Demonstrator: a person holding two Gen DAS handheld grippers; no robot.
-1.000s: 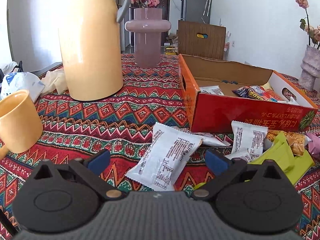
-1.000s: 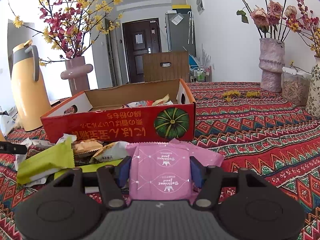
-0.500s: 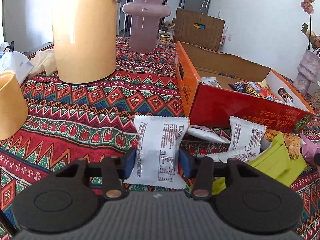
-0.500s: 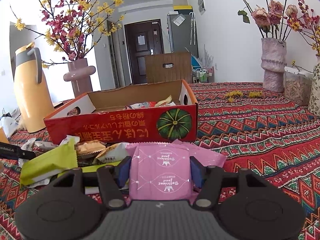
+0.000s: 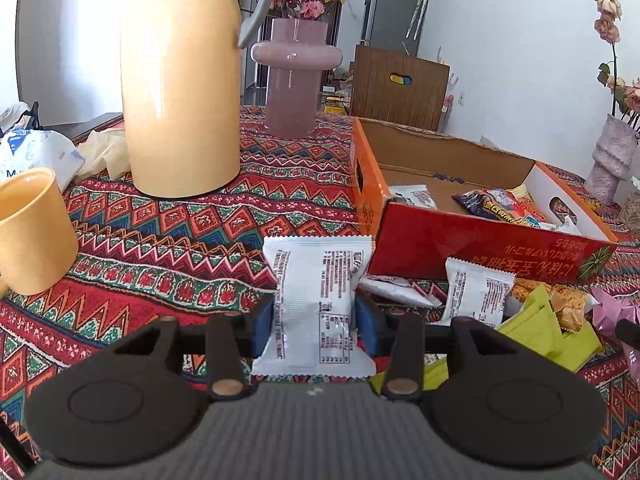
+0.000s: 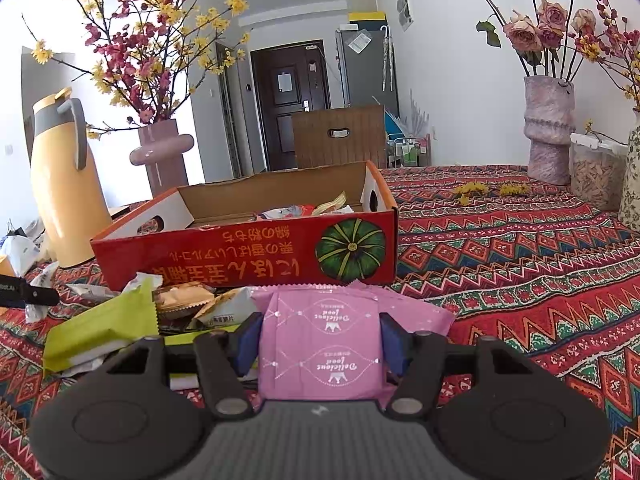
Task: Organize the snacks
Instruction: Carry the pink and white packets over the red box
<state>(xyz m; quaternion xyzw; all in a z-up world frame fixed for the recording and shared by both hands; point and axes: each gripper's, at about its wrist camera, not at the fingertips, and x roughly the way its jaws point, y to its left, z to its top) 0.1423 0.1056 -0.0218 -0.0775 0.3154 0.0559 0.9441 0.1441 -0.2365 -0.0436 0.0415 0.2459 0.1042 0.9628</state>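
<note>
My left gripper is shut on a white snack packet, whose blue pads press its two sides and hold it upright over the patterned cloth. Right of it stands the red cardboard box with several snacks inside. More loose packets lie in front of the box: a white one and green ones. In the right wrist view my right gripper is shut on a pink snack packet, just in front of the red box. Green wrappers lie to its left.
A tall yellow thermos, a yellow cup and a pink vase stand on the left of the table. A textured vase and a lidded jar stand far right. The other gripper's tip shows at the left edge.
My left gripper closed from wide open onto the white packet and tilted it upright off the cloth. The right gripper kept still with the pink packet.
</note>
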